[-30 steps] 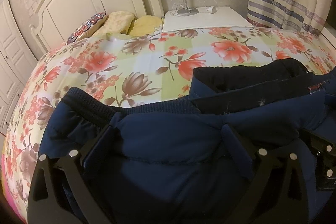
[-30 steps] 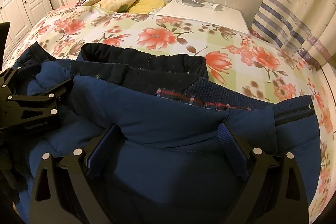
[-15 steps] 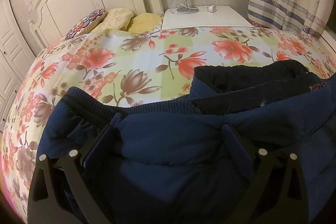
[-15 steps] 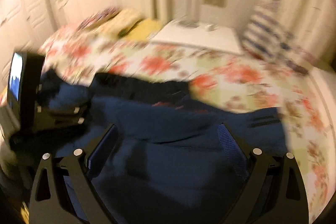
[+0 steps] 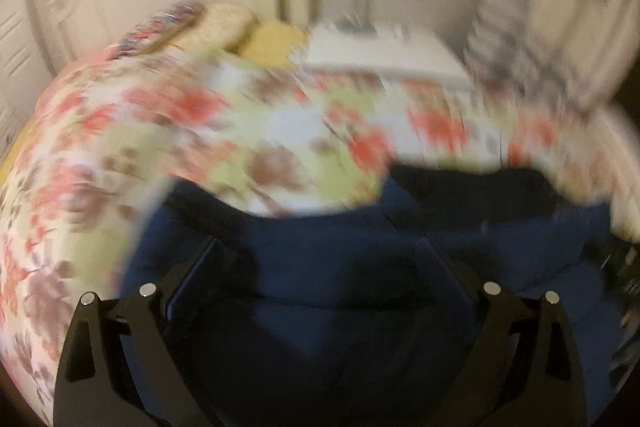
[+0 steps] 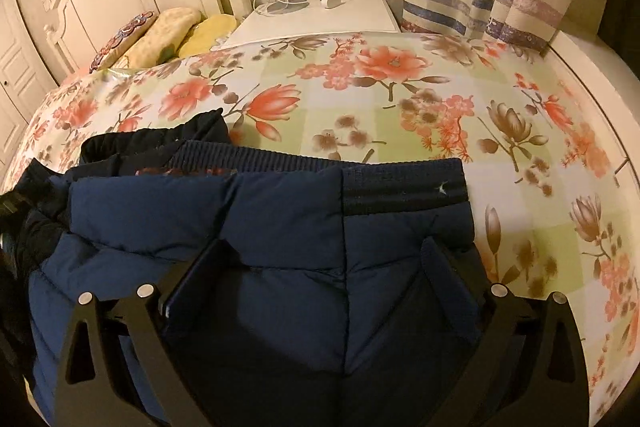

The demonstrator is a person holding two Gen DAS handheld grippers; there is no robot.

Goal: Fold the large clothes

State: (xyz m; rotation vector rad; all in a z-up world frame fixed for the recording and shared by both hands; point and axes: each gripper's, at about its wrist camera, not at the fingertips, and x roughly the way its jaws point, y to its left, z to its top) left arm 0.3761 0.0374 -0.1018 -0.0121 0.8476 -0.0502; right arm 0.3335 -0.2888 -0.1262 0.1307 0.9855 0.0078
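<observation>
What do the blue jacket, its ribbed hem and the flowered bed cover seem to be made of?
Blue jacket: probably a smooth synthetic shell with padding; it shows stitched puffy panels and a faint sheen.
Ribbed hem: a knitted elastic band, going by its fine ridges and dark stripe.
Flowered bed cover: a smooth printed sheet, slightly glossy; whether woven cloth or plastic-coated, I cannot tell.

Left wrist view smeared throughout: bedspread (image 5: pixel 240 131) flowers, pillows (image 5: pixel 224 27) and curtain (image 5: pixel 532 39) lack detail. Dark object at its right edge (image 5: pixel 624 267) unreadable. In the right wrist view, navy jacket (image 6: pixel 280 247) runs off the lower edge; plaid lining (image 6: pixel 180 171) mostly covered.
</observation>
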